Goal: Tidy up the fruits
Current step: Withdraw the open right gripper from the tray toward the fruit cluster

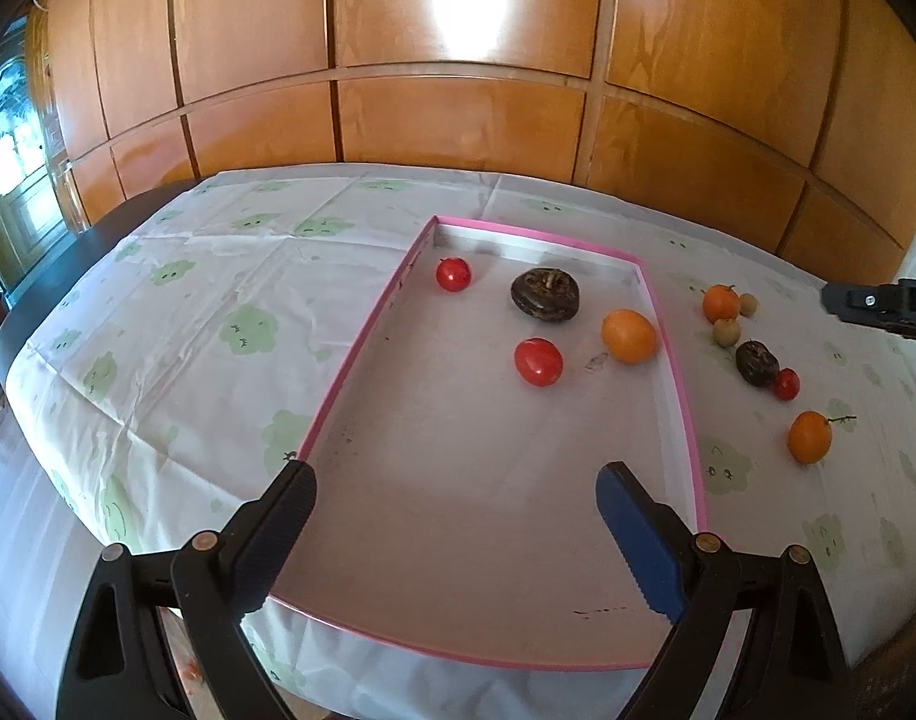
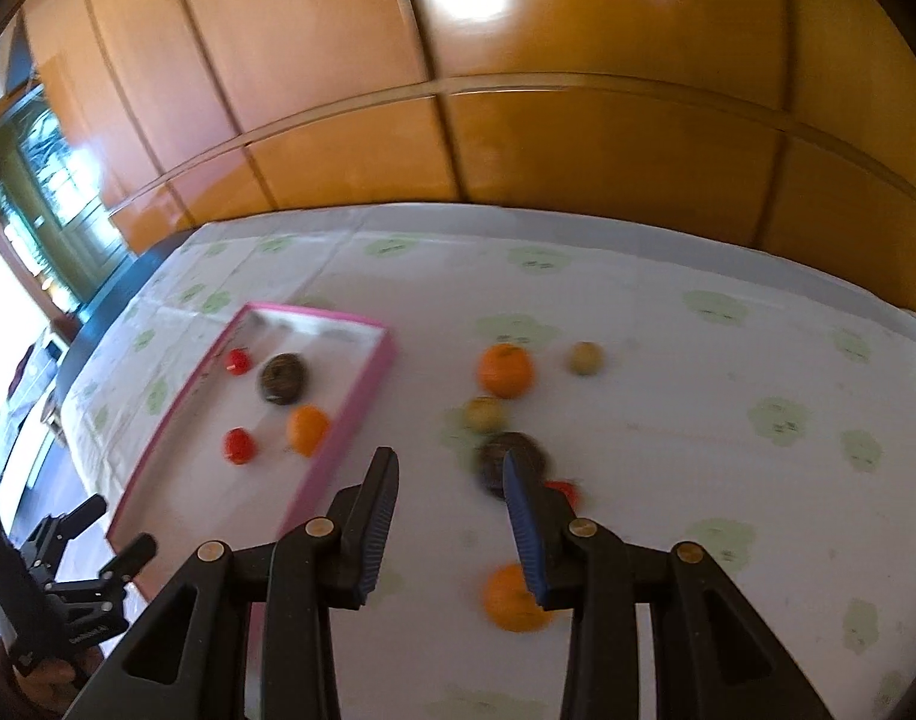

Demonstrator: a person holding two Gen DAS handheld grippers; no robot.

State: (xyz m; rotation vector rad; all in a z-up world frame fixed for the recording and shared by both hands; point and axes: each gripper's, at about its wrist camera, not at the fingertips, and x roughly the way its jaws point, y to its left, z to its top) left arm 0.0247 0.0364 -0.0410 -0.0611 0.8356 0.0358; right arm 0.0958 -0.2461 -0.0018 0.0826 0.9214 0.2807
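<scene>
A pink-rimmed tray (image 1: 362, 354) (image 2: 362, 402) lies on the tablecloth. It holds two red tomatoes (image 1: 538, 362) (image 1: 453, 274), a dark wrinkled fruit (image 1: 545, 293) and an orange (image 1: 629, 336). Right of the tray on the cloth lie two oranges (image 1: 809, 437) (image 1: 720, 303), two small green fruits (image 1: 726, 332), a dark fruit (image 1: 756, 363) (image 2: 506, 462) and a small tomato (image 1: 786, 384). My left gripper (image 1: 455, 489) is open and empty over the tray's near end. My right gripper (image 2: 449, 474) is open and empty above the loose fruits, just in front of the dark fruit.
The table (image 1: 218, 300) has a white cloth with green cartoon prints. Wooden cabinet panels (image 1: 458, 120) stand behind it. The table's dark edge (image 1: 116, 222) and a window lie to the left. The right view is blurred.
</scene>
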